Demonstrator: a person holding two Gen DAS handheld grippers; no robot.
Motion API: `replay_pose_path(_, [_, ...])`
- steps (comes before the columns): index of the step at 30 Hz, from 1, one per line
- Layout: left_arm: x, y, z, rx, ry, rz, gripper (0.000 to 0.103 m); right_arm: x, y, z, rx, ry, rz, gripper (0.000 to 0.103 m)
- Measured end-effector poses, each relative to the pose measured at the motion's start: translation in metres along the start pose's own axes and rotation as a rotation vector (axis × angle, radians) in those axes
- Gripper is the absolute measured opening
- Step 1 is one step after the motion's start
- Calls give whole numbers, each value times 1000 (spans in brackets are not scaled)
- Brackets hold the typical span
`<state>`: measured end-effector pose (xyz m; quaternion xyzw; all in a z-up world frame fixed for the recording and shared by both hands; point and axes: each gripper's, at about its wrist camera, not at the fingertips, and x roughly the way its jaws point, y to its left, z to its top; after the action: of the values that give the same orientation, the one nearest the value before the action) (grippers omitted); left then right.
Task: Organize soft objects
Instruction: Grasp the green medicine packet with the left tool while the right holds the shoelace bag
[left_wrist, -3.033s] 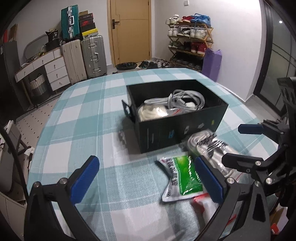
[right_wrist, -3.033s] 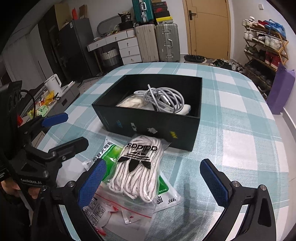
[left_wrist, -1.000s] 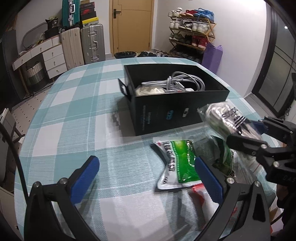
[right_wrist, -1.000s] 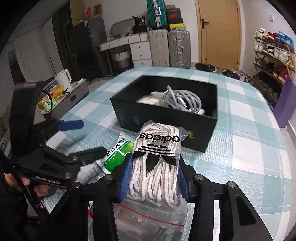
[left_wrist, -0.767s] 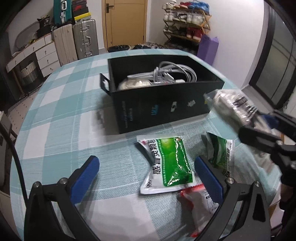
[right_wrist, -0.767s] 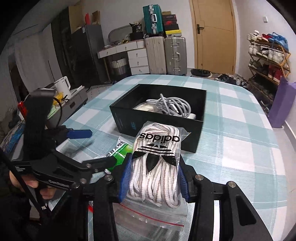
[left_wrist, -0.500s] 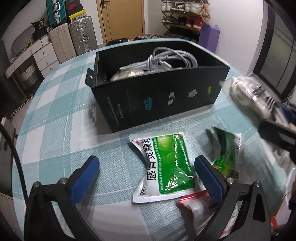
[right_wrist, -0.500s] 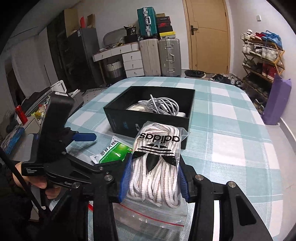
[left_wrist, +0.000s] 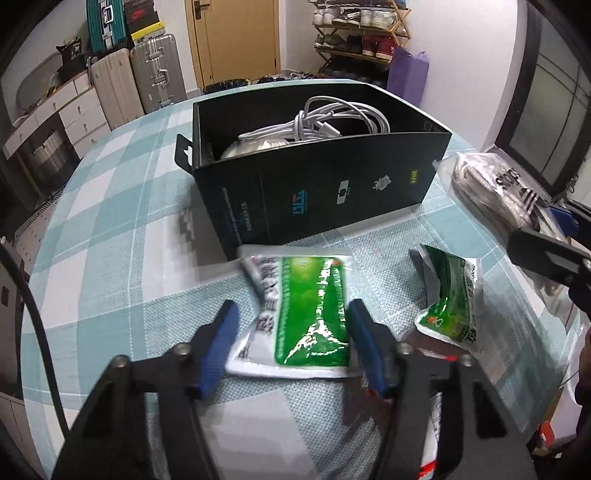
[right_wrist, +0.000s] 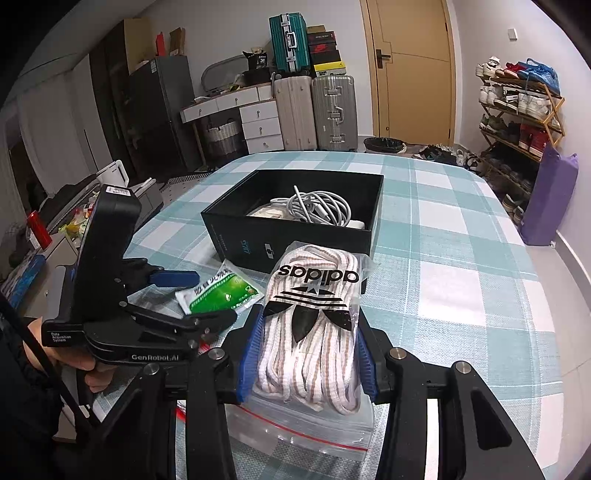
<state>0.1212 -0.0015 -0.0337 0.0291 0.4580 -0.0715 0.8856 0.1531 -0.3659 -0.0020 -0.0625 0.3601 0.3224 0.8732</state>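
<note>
1. Green sachet (left_wrist: 310, 314): flat foil pack with white edges, lying on the checked tablecloth (left_wrist: 110, 258) just in front of the black box (left_wrist: 314, 199). Its near end sits between the blue pads of the left gripper (left_wrist: 290, 339).
2. Left gripper: jaws have just been closing, with the sachet between them. The right pad lies against the pack's edge; the left pad is at or just beside the other edge. The picture is blurred there, so I cannot tell whether they are pinching it yet.
3. Bag of laces (right_wrist: 314, 325): clear zip bag of white and tan laces with a black trefoil logo, clamped across its width by the right gripper (right_wrist: 308, 354), both blue pads pressed into the sides. Held clear of the table, in front of the box's near wall.
4. Second green sachet (left_wrist: 450, 295): crumpled and partly upright, on the cloth to the right of the first, apart from it.
5. Further clear zip bag with a red seal stripe (right_wrist: 314, 432): flat on the table beneath the held laces.
6. Black box: open top, holding a coil of grey-white cable (right_wrist: 317, 208) and a pale item under it, not identifiable.
7. A hand (right_wrist: 79, 363) grips the left tool's handle at the left edge of the right wrist view.
8. Background: suitcases (right_wrist: 314, 110), a shoe rack (right_wrist: 517, 110), a wooden door (right_wrist: 410, 66).
</note>
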Motion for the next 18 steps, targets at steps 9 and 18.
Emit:
replay_pose_path(9, [-8,3,-3,4,-28,-20,35,3,3,1,-5,6,1,45])
replay_pose_path(18, [-18,10,-3,-10,-49,-38,29,-1,5,1,-2,-8,-4,45])
